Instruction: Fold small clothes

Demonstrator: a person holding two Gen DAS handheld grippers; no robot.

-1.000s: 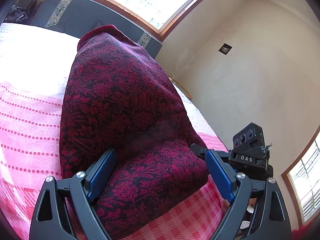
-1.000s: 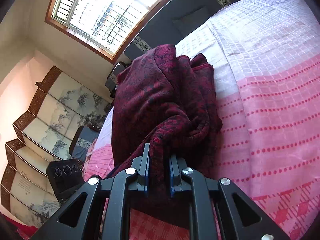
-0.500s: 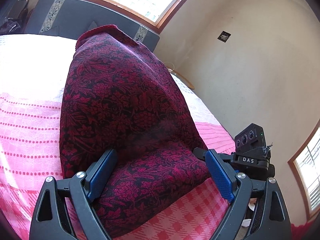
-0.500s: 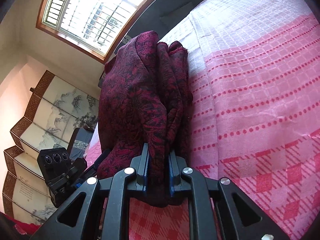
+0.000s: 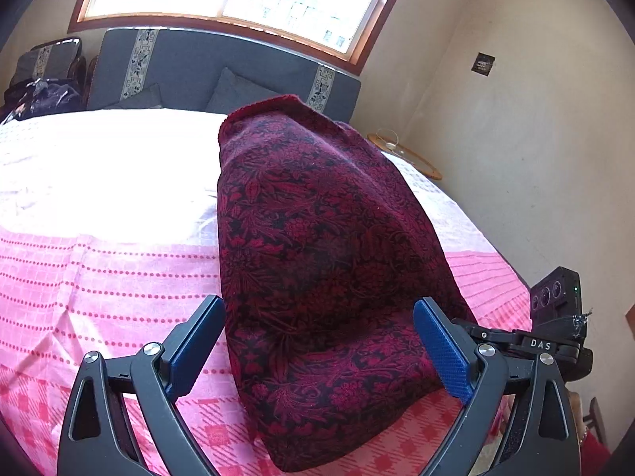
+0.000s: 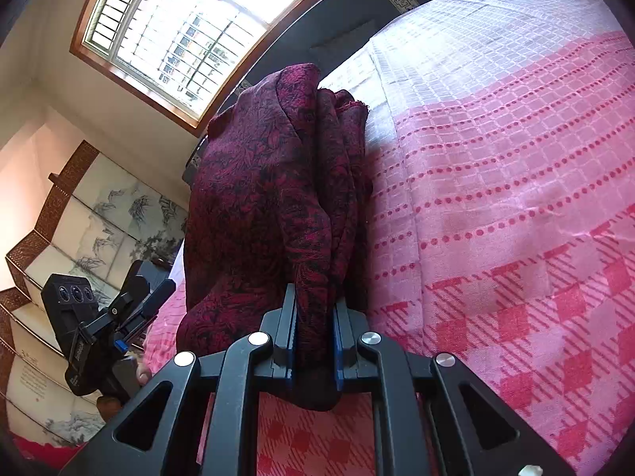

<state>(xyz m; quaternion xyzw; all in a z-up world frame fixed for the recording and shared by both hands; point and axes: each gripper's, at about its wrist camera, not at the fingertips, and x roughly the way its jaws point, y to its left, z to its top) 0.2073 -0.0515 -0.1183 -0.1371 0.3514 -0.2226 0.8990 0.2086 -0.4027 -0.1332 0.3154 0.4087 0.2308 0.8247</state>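
Dark red garment with black floral pattern, folded into a thick layered bundle, runs from frame centre to lower centre in both wrist views, resting on the pink checked bedspread, layered edges bunched together.

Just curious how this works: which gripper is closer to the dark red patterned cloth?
Right. The right gripper is clamped on the cloth; the left gripper stands open around its near end, pads not pressing.
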